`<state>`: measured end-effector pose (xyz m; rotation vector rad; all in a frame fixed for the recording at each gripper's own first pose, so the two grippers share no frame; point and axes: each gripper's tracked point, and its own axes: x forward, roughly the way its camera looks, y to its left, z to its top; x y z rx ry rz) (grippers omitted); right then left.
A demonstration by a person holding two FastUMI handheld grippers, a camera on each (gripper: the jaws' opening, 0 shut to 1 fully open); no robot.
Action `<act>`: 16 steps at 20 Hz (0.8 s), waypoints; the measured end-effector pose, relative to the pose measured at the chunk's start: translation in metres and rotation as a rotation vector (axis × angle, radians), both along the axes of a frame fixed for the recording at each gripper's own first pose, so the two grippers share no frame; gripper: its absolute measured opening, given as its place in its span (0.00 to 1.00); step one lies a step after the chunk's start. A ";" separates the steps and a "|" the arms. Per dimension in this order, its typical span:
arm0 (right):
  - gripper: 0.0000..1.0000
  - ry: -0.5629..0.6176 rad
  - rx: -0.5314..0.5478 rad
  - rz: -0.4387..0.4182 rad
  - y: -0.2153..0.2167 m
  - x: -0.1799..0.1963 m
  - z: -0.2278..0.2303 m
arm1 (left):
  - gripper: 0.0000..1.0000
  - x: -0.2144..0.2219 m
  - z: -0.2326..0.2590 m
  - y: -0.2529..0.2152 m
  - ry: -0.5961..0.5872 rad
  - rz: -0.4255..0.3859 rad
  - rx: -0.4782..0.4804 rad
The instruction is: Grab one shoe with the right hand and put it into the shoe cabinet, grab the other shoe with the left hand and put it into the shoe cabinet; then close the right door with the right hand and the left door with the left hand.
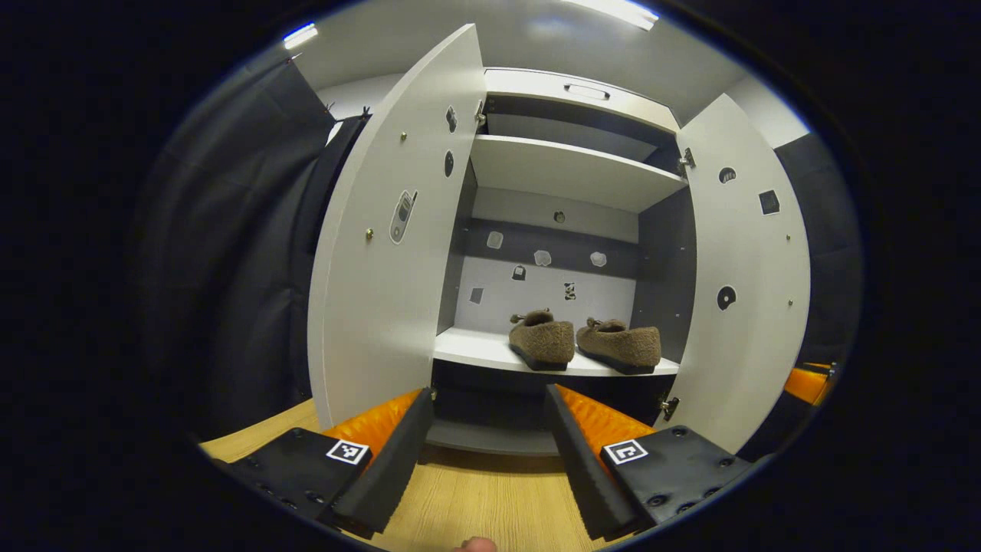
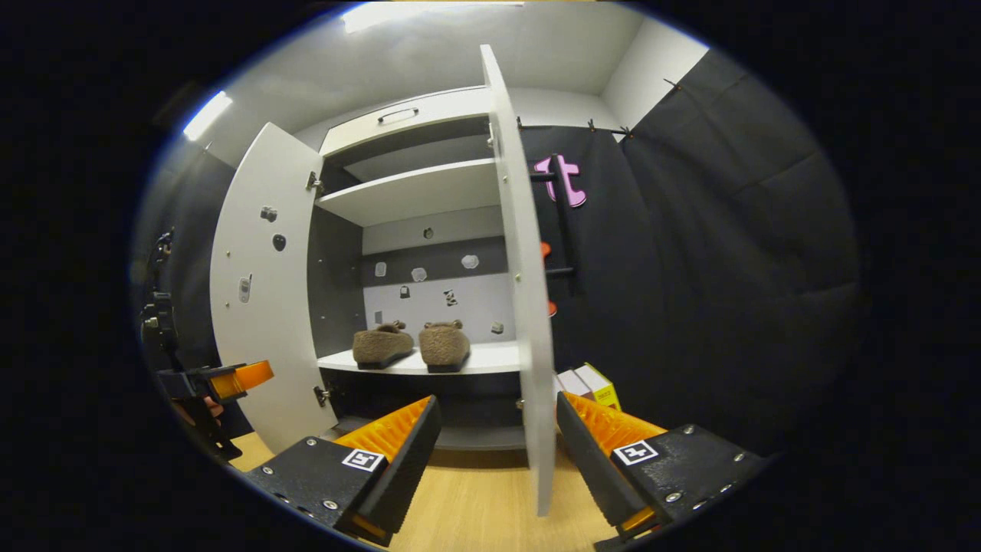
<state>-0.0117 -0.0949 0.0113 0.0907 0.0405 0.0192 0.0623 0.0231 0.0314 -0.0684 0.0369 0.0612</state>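
In the left gripper view we look straight into the shoe cabinet (image 1: pixel 567 176), with our left gripper (image 1: pixel 490 460) at six o'clock, its jaws spread wide and nothing between them. Both brown fuzzy shoes sit on the lower shelf (image 1: pixel 475 349), toward its right end: one shoe (image 1: pixel 542 339) at about five o'clock from the centre of the view, the other shoe (image 1: pixel 621 345) just beside it at four o'clock, their sides close but whether they touch we cannot tell. The left door (image 1: pixel 383 253) stands open at nine o'clock, and the right door (image 1: pixel 747 284) stands open at three o'clock. Small stickers dot the back panel and the inner faces of both doors. The wooden floor (image 1: pixel 475 498) lies beneath our fingers.

In the right gripper view our right gripper (image 2: pixel 494 460) sits at six o'clock, jaws also wide and holding nothing. The right door (image 2: pixel 525 291) is seen edge-on, running from twelve o'clock down to six, its lower edge reaching between our two fingers, though we cannot tell whether either finger touches it. The two shoes (image 2: pixel 414 345) rest side by side on the shelf at about seven o'clock from the centre. At eight o'clock, the left gripper (image 2: pixel 222 383) shows farther off beside the open left door (image 2: pixel 260 291). Some boxes (image 2: pixel 594 383) stand on the floor at five o'clock.
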 end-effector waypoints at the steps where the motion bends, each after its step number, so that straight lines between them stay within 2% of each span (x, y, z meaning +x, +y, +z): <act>1: 0.93 -0.014 -0.016 -0.026 -0.017 0.000 0.013 | 0.96 -0.002 -0.002 0.001 0.001 0.002 0.002; 4: 0.93 -0.085 -0.127 -0.149 -0.077 0.007 0.057 | 0.95 -0.003 -0.006 -0.002 0.008 -0.011 -0.010; 5: 0.93 -0.102 -0.170 -0.191 -0.096 0.013 0.070 | 0.92 -0.004 -0.008 -0.003 0.010 -0.016 -0.010; 7: 0.93 -0.104 -0.200 -0.237 -0.112 0.023 0.090 | 0.92 -0.005 -0.007 -0.002 0.009 -0.018 -0.003; 9: 0.93 -0.096 -0.183 -0.244 -0.119 0.037 0.101 | 0.92 -0.006 -0.005 0.000 0.000 -0.015 0.013; 10: 0.93 -0.092 -0.167 -0.242 -0.121 0.047 0.104 | 0.96 -0.007 -0.005 0.001 -0.002 -0.013 0.017; 11: 0.93 -0.091 -0.147 -0.234 -0.121 0.055 0.106 | 0.92 -0.006 -0.004 0.001 -0.005 -0.013 0.015; 12: 0.93 -0.092 -0.130 -0.226 -0.121 0.062 0.109 | 0.95 -0.006 -0.004 0.001 -0.005 -0.014 0.011; 16: 0.93 -0.112 -0.110 -0.214 -0.122 0.076 0.116 | 0.95 -0.005 -0.009 0.000 0.008 -0.010 0.006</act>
